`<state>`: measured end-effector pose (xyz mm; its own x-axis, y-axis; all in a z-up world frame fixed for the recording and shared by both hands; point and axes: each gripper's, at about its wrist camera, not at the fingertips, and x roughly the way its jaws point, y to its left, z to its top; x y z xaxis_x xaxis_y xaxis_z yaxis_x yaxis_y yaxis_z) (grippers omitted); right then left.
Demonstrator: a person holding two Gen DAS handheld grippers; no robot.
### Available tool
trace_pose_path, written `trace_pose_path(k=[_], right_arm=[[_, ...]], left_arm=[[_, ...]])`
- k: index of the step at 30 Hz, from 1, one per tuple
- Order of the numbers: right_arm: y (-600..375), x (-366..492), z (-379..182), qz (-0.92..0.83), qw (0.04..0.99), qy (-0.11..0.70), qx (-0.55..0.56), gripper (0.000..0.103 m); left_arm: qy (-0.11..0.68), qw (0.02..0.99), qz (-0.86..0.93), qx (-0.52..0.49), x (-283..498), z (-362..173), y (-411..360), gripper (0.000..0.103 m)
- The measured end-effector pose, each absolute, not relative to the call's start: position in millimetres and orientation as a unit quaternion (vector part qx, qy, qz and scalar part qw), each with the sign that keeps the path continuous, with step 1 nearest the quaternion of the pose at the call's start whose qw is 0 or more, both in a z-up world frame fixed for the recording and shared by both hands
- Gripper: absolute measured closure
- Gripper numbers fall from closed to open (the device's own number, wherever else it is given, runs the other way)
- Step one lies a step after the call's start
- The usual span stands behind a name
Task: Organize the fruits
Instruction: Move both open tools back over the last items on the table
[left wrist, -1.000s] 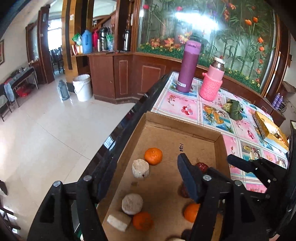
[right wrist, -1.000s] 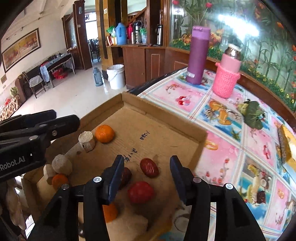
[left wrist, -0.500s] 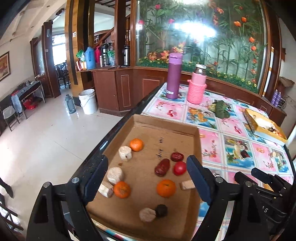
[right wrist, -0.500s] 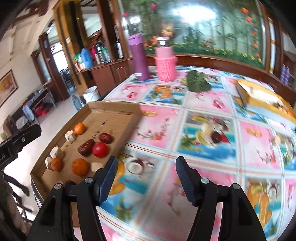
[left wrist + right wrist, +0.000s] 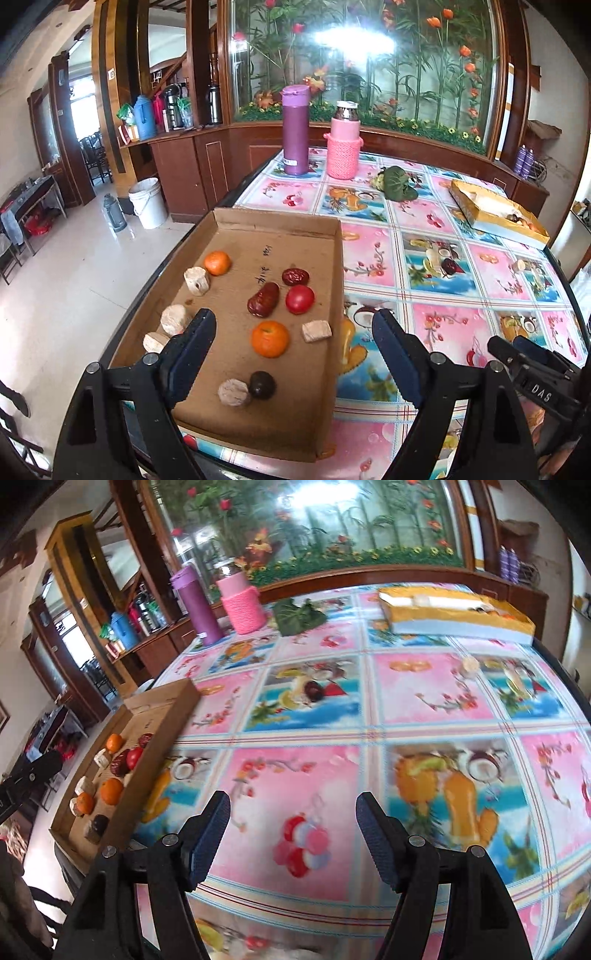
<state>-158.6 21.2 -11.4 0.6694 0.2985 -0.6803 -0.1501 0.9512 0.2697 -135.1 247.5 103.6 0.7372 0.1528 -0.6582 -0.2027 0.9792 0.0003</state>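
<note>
Left gripper: my left gripper [image 5: 291, 350] hovers above the near end of the shallow brown cardboard tray [image 5: 334, 254]; its jaws stand released and have just been opening, with nothing pressed between them.
Right gripper: my right gripper [image 5: 293, 834] hangs over bare patterned cloth, well apart from the tray, which sits at nine o'clock in its view; its jaws are released, have just been opening further, and hold nothing.
Counter: the counter [image 5: 491, 269] wears a glossy pink and blue tablecloth printed with fruit pictures.
Fruit in tray: a round red tomato-like fruit [image 5: 300, 299] lies near the middle, touching or just beside a wrinkled dark red date [image 5: 263, 300] at its nine o'clock; a second wrinkled date [image 5: 295, 276] sits at its twelve o'clock.
Oranges: a large round orange [image 5: 270, 338] rests at six o'clock from the red fruit; a smaller orange [image 5: 217, 263] sits toward the tray's far left.
Other pieces: a dark, nearly black round fruit [image 5: 262, 385] touches a pale beige chunk [image 5: 233, 393] near the front edge; more pale beige chunks line the left side.
Beyond the tray: a tall purple flask [image 5: 295, 130] and a bottle in a pink knitted sleeve [image 5: 343, 147] stand at twelve o'clock.
Far right: a flat yellow box [image 5: 496, 214] lies at two o'clock.
</note>
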Motion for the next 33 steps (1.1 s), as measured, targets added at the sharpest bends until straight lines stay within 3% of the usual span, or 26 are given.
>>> trace_pose_path(k=[14,25,33], right_arm=[[-54,-140,-14,0.064,0.906,0.401,0.117,0.028],[-192,-142,1,-0.069,0.904,0.398,0.136,0.028],[-154,-60,9,-0.004,0.915,0.392,0.093,0.028]], left_arm=[[0.394,0.917,0.042,-0.042,-108,76,230,0.017],[0.433,0.900,-0.020,-0.043,-53,59,188,0.017],[0.424,0.902,-0.087,0.000,12,52,104,0.017]])
